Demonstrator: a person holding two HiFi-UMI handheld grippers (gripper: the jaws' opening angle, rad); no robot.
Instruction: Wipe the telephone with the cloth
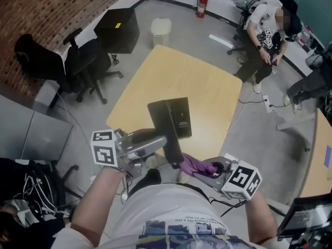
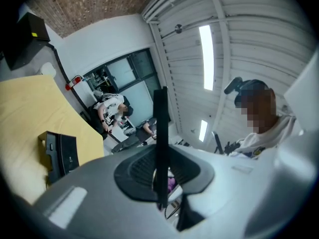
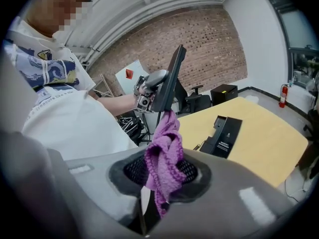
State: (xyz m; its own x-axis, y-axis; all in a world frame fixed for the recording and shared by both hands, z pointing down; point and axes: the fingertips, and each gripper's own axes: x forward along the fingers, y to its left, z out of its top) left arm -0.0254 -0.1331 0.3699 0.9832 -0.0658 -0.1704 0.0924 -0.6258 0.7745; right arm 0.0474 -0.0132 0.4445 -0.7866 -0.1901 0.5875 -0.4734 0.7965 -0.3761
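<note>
A flat black telephone panel [image 1: 167, 134] is held above the near edge of the yellow table [image 1: 207, 82], with my left gripper [image 1: 164, 144] shut on it. Seen edge-on in the left gripper view, the panel [image 2: 160, 133] is a thin dark strip between the jaws. My right gripper [image 1: 206, 169] is shut on a purple cloth [image 1: 191, 166], which touches the panel's lower end. In the right gripper view the cloth [image 3: 164, 156] hangs from the jaws just under the panel [image 3: 171, 78]. A black telephone base [image 1: 179, 117] lies on the table.
Black office chairs [image 1: 85, 66], a black cabinet [image 1: 118, 30] and a white bin [image 1: 161, 32] stand beyond the table's far left. A seated person [image 1: 264, 30] is at the back right. Another table edge [image 1: 311, 154] and cables [image 1: 249, 100] lie to the right.
</note>
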